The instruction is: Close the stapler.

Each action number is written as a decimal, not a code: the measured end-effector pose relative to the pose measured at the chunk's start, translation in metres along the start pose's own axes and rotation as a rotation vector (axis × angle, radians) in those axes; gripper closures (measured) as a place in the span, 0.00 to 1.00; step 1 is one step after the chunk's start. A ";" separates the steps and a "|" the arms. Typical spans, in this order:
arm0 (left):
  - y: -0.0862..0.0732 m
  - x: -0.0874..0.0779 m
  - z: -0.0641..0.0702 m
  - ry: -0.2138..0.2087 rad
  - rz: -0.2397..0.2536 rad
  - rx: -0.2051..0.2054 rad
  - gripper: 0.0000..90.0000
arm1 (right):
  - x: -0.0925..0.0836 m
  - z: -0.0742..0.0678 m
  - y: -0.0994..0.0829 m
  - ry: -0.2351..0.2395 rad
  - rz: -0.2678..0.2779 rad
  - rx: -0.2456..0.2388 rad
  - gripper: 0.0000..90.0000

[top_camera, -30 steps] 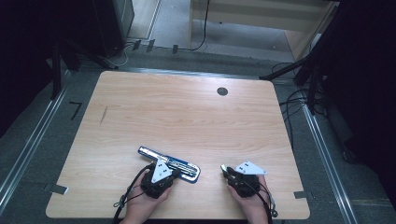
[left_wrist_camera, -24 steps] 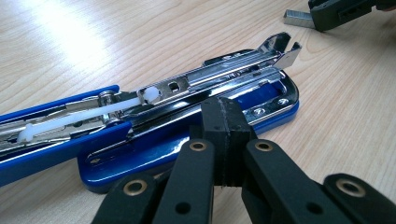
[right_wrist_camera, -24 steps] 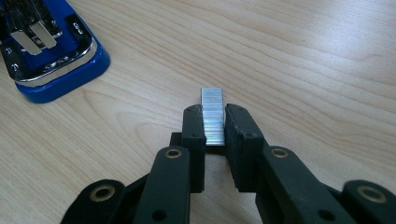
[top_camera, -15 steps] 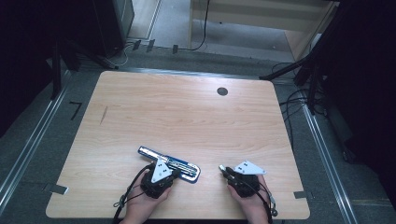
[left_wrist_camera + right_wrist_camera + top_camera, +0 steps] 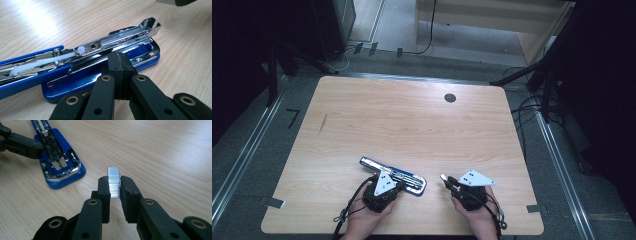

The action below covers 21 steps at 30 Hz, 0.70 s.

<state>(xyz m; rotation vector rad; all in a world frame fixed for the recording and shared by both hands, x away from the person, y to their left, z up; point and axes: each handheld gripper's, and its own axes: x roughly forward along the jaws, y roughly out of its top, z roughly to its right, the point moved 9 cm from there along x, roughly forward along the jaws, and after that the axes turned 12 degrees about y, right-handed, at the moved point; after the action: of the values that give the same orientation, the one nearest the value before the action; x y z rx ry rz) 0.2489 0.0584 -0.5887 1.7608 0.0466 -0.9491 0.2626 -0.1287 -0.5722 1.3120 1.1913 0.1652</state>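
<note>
A blue stapler (image 5: 394,176) lies swung open on the wooden table near its front edge, with its chrome staple channel (image 5: 100,48) bared. My left gripper (image 5: 119,65) is shut, its joined tips set against the edge of the stapler's blue base; I see no object between the pads. In the high view the left gripper (image 5: 398,184) sits just in front of the stapler. My right gripper (image 5: 115,187) is shut on a short silver strip of staples (image 5: 114,181), held upright above the table, to the right of the stapler (image 5: 58,160). From above, the right gripper (image 5: 445,178) points left toward the stapler.
The table (image 5: 412,125) has a dark round cable hole (image 5: 450,97) at the back right and a small dark mark (image 5: 323,122) at the left. Cables and stands line the floor around it. Both hands come in over the front edge.
The right gripper with the staple strip has edged slightly left toward the stapler. The left gripper and the stapler have stayed in place.
</note>
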 end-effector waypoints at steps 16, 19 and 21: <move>0.000 0.000 0.000 0.000 0.000 0.000 1.00 | 0.003 -0.017 0.022 0.057 0.004 -0.051 0.89; 0.000 0.000 0.000 0.000 0.000 -0.001 1.00 | 0.004 -0.020 0.025 0.062 0.000 -0.060 0.89; 0.000 0.000 0.000 -0.001 -0.001 -0.003 1.00 | 0.005 -0.021 0.027 0.071 -0.006 -0.065 0.89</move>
<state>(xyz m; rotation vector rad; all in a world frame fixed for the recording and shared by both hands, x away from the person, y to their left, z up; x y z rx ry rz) 0.2490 0.0586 -0.5887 1.7577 0.0478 -0.9507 0.2629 -0.1021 -0.5496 1.2542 1.2397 0.2454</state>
